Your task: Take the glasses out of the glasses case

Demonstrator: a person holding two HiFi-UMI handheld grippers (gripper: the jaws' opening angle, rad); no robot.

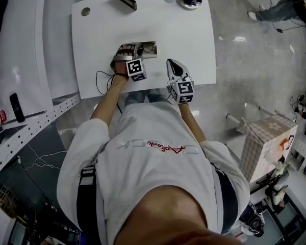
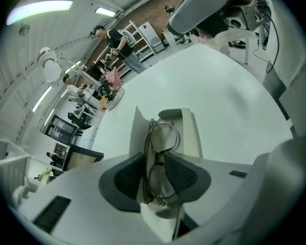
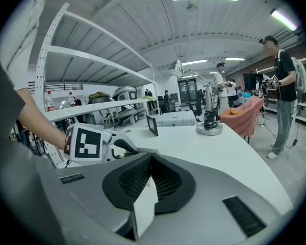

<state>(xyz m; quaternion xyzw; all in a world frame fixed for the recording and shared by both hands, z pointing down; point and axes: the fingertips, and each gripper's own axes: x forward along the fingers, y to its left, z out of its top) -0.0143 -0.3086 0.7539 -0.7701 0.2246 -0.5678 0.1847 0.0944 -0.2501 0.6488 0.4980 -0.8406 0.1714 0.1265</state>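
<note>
Left gripper view: clamped with the left gripper [image 2: 154, 180] on the folded wire-rimmed glasses [image 2: 162, 137], one pad against each side of the frame. Near lens between the pads, far lens poking out past the tips. Directly ahead of the tips, the open white glasses case [image 2: 191, 131], lid flap [image 2: 135, 124] raised on the jaws' left side; unclear whether the glasses rest in it or hang just above. Beneath claw and case, a white table [image 2: 219, 75]. Head view: pointed down at the case near the table's front edge, with the right gripper [image 3: 150, 160] off to that claw's right, apart from it. Right gripper view: pads together, nothing between. Ahead and left of those tips, the left gripper's marker cube [image 3: 85, 143]. Farther ahead, a small dark upright panel [image 3: 153, 125] and a round metal base [image 3: 210, 128].
</note>
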